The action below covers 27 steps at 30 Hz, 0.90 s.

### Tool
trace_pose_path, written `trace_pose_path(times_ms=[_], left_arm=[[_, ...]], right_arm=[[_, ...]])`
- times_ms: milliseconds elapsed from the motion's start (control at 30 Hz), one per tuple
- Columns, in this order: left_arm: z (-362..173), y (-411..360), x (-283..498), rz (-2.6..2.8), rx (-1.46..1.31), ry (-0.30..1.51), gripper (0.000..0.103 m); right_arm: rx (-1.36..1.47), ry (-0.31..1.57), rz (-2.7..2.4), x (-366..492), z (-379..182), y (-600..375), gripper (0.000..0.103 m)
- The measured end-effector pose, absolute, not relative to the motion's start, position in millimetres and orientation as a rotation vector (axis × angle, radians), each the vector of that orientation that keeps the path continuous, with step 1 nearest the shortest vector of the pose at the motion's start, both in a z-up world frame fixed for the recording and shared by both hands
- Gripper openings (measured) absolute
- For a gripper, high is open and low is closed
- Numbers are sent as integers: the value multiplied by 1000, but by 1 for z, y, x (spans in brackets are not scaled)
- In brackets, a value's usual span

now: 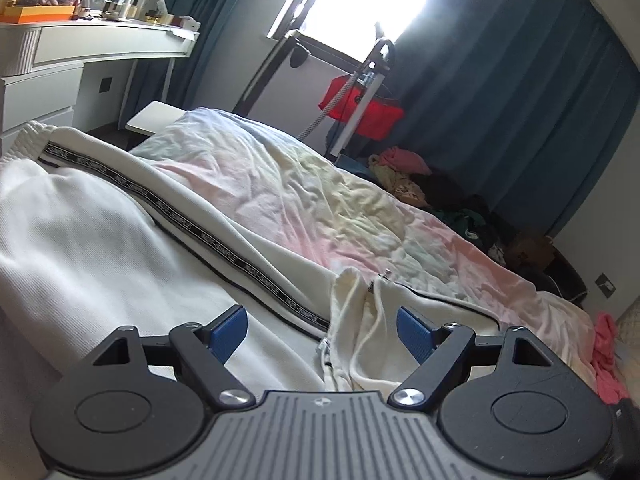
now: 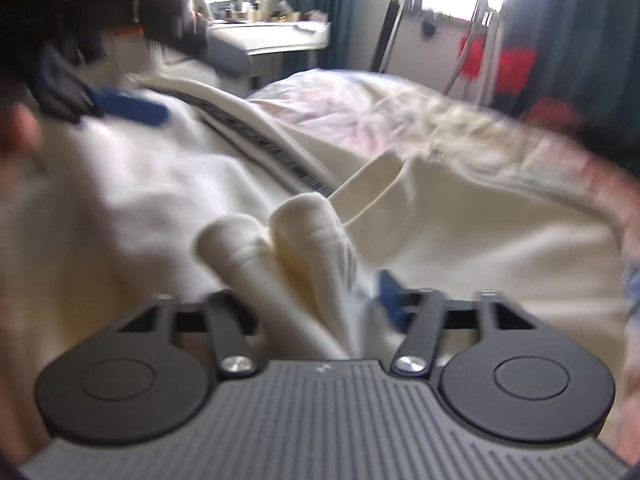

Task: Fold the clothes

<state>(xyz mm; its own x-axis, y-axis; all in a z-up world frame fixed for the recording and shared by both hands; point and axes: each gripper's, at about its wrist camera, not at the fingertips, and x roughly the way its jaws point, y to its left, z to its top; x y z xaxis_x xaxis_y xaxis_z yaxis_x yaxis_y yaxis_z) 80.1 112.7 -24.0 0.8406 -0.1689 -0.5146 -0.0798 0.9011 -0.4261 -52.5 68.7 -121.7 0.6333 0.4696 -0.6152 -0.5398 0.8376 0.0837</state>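
Cream knit cloth jacket (image 1: 120, 248), woven tape trim, crumpled cotton sheet (image 1: 320, 200), matt plastic hand-held gripper (image 1: 322, 332) w/ ribbed pads.

My left tool (image 1: 322, 330) is held low with its jaws spread wide, nothing between the blue pads (image 1: 230, 332). My right tool (image 2: 316, 300) is blurred, its jaws also apart around bunched fabric.

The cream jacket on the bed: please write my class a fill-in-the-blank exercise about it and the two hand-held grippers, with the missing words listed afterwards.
1. The cream jacket lies spread on a ____.
2. The pads of the left hand-held gripper are coloured ____.
3. The left hand-held gripper's jaws stand ____, with nothing clamped.
4. A bunched fold of ____ fabric rises between the jaws of the right hand-held gripper.

Missing words: bed; blue; open; cream
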Motion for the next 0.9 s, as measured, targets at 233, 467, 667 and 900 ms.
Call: trace_pose_path(times_ms=[233, 467, 667, 900], left_arm=[[-40, 75, 82, -95, -363, 616, 83], [-53, 39, 81, -101, -292, 568, 77], [-66, 12, 86, -133, -177, 585, 64], [-79, -2, 85, -96, -76, 590, 37]], right_arm=[[158, 675, 488, -72, -100, -12, 81], [85, 686, 57, -38, -117, -47, 81], [228, 759, 62, -17, -131, -73, 82], [267, 751, 47, -18, -131, -75, 82]])
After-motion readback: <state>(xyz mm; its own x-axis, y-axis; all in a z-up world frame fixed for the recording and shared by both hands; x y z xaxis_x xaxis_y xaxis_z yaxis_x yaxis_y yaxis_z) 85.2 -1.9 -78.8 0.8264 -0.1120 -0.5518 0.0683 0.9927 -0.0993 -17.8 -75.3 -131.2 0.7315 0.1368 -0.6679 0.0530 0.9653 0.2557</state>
